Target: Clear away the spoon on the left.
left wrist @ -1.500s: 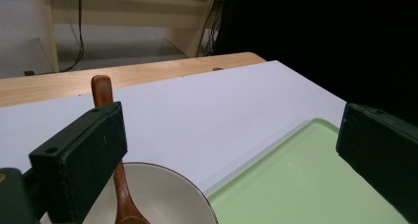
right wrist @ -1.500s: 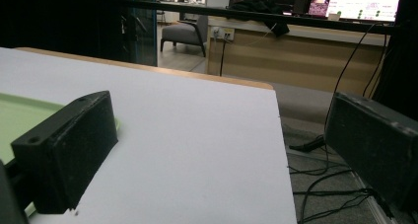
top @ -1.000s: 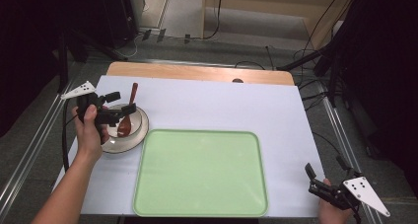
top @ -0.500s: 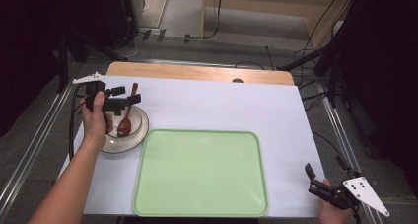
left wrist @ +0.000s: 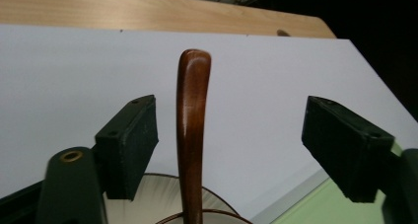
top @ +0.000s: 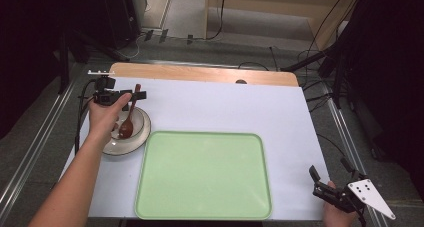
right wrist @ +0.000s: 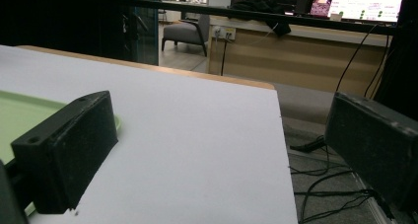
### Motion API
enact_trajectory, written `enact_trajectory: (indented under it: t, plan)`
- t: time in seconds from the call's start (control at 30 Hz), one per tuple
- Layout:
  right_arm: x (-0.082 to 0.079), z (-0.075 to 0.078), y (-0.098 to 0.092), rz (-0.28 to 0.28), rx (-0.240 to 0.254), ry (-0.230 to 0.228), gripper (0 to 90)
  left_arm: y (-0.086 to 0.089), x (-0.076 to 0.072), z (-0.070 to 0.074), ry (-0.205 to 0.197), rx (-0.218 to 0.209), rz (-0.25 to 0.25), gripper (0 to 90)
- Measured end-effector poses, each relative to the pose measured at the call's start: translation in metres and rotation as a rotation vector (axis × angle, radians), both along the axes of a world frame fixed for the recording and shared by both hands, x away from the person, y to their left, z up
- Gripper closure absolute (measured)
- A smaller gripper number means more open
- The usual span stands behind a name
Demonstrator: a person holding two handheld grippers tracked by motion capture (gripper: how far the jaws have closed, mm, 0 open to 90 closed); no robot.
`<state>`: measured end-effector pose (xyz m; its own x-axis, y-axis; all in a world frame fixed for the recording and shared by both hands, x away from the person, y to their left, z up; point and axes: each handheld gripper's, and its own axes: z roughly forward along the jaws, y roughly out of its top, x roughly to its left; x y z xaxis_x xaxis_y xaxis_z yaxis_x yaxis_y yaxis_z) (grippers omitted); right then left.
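A brown wooden spoon (top: 129, 118) lies in a white bowl (top: 142, 135) at the table's left, its handle pointing away from the person. My left gripper (top: 134, 93) sits over that handle. In the left gripper view the spoon handle (left wrist: 192, 115) rises between the jaws of my left gripper (left wrist: 229, 110), nearer the left pad, with a gap on both sides. These jaws have just been closing and the pads do not press on the handle. My right gripper (top: 328, 167) rests open by the table's front right corner, nothing between its jaws.
A large light green tray (top: 202, 174) lies at the front middle of the white table cover, right beside the bowl. Its edge (right wrist: 19, 110) shows left of my right gripper (right wrist: 222, 130). A wooden strip (top: 200, 73) runs along the far table edge.
My left gripper has moved away from the person, from above the bowl to the far end of the spoon handle, and its jaws stand narrower. The right gripper has stayed put.
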<state>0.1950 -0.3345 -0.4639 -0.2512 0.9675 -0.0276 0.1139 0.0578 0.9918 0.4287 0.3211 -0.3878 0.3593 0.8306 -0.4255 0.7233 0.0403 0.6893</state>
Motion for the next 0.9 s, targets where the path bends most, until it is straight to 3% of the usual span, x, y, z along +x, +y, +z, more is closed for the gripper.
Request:
enact_trajectory:
  t: [0.07, 0.1, 0.27, 0.47, 0.57, 0.67, 0.77, 0.9]
  plan:
    - [0.0, 0.0, 0.0, 0.002, 0.002, 0.001, 0.0, 0.0, 0.001, -0.001, 0.014, -0.003, 0.009, 30.2]
    - [0.0, 0.0, 0.0, 0.003, 0.003, 0.001, 0.0, 0.002, 0.004, -0.003, 0.046, -0.001, 0.043, 34.2]
    - [0.0, 0.0, 0.0, 0.005, 0.001, -0.001, 0.0, 0.004, 0.006, -0.005, 0.058, -0.021, 0.052, 46.3]
    - [0.0, 0.0, 0.0, 0.004, 0.003, -0.002, 0.0, 0.005, 0.009, -0.008, 0.11, -0.033, 0.054, 54.4]
    - [0.0, 0.0, 0.0, 0.004, 0.003, -0.002, 0.0, 0.005, 0.012, -0.012, 0.16, -0.041, 0.053, 59.9]
    - [0.0, 0.0, -0.001, 0.002, 0.002, -0.003, 0.0, 0.006, 0.012, -0.012, 0.168, -0.043, 0.044, 73.2]
    - [0.0, 0.0, 0.0, 0.004, 0.002, -0.002, 0.0, 0.007, 0.012, -0.012, 0.165, -0.052, 0.038, 78.1]
    - [0.0, 0.0, 0.0, 0.004, 0.003, -0.002, 0.0, 0.007, 0.009, -0.009, 0.147, -0.034, 0.003, 84.4]
